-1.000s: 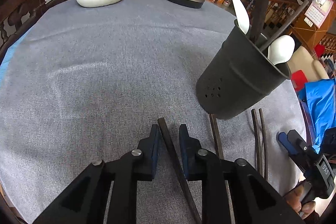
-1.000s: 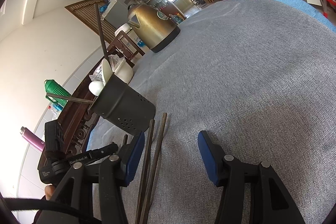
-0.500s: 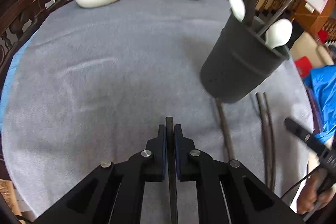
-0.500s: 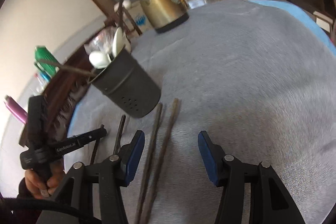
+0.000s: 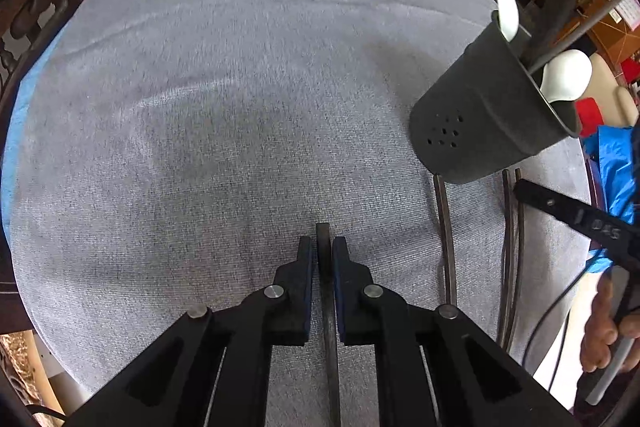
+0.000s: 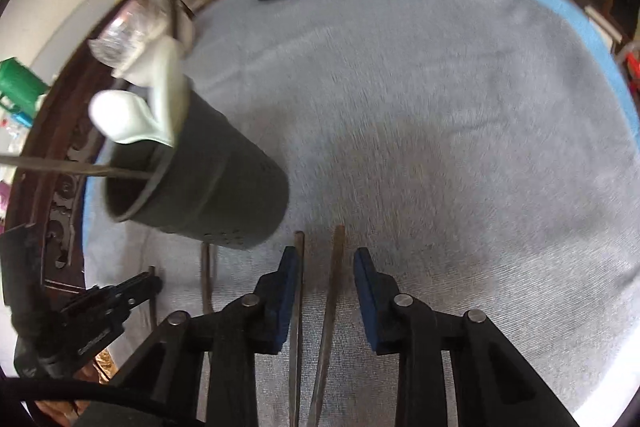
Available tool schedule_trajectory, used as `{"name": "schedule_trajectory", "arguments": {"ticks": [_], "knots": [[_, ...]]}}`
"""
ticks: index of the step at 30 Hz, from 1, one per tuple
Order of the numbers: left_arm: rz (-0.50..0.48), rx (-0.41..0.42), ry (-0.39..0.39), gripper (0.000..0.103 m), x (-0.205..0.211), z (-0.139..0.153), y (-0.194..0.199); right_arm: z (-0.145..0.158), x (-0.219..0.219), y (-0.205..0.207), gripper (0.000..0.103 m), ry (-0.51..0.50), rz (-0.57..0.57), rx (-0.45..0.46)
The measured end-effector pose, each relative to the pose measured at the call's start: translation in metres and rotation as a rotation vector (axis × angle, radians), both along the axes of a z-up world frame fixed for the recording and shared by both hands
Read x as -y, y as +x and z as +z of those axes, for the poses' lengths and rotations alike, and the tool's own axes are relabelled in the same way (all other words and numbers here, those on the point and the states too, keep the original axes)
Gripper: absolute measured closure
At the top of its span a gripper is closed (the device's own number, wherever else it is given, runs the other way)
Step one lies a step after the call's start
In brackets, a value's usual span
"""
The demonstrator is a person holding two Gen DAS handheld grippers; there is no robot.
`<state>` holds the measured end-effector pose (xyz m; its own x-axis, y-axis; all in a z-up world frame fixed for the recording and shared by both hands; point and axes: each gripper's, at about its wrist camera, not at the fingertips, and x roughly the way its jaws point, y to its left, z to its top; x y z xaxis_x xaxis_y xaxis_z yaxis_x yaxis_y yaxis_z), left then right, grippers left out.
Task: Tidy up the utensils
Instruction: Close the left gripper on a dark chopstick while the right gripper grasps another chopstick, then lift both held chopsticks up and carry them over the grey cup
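Your left gripper [image 5: 322, 259] has just clamped tight on one dark chopstick [image 5: 323, 239], which a second ago lay loose between wider jaws, so it's ready to lift. Your right gripper [image 6: 325, 267] has swung over the pair of chopsticks [image 6: 335, 267] and is closing around them, pads not yet pressing. Beyond both stands the dark utensil holder [image 5: 476, 123], spoons [image 5: 568, 75] already inside, with another chopstick [image 5: 446, 227] at its foot.

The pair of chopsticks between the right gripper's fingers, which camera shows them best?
The right wrist view: the pair of chopsticks runs up the middle between the closing jaws of the right gripper, tips visible. The left wrist view shows the pair only at its right edge, thin, partly behind the gripper.
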<state>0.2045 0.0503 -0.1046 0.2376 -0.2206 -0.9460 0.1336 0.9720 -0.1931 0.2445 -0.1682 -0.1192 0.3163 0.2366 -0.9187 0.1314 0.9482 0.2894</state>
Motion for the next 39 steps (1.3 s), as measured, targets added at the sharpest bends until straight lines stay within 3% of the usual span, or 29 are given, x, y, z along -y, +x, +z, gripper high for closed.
{"name": "schedule_trajectory", "arguments": {"ticks": [7, 11, 15, 21, 27, 34, 39], "knots": [[0.004, -0.076, 0.018, 0.094, 0.002, -0.002, 0.017, -0.005, -0.008, 0.011, 0.093, -0.079, 0.018, -0.038], [0.013, -0.108, 0.009, 0.094, 0.005, -0.005, 0.027, -0.006, -0.002, 0.013, 0.095, -0.047, 0.014, -0.040], [0.006, -0.085, 0.011, 0.095, 0.008, -0.006, 0.030, -0.004, 0.007, 0.011, 0.096, -0.008, 0.000, -0.031], [0.029, -0.001, -0.015, 0.096, -0.002, 0.003, 0.018, 0.011, 0.025, 0.004, 0.096, 0.037, -0.019, 0.009], [0.027, 0.123, -0.034, 0.096, -0.005, 0.051, -0.006, 0.044, 0.043, -0.006, 0.097, 0.089, -0.034, 0.087], [-0.005, 0.284, -0.061, 0.096, 0.006, 0.122, -0.038, 0.107, 0.048, -0.034, 0.097, 0.103, -0.029, 0.265], [-0.007, 0.374, -0.079, 0.096, 0.009, 0.152, -0.052, 0.152, 0.044, -0.051, 0.097, 0.084, -0.010, 0.410]]}}
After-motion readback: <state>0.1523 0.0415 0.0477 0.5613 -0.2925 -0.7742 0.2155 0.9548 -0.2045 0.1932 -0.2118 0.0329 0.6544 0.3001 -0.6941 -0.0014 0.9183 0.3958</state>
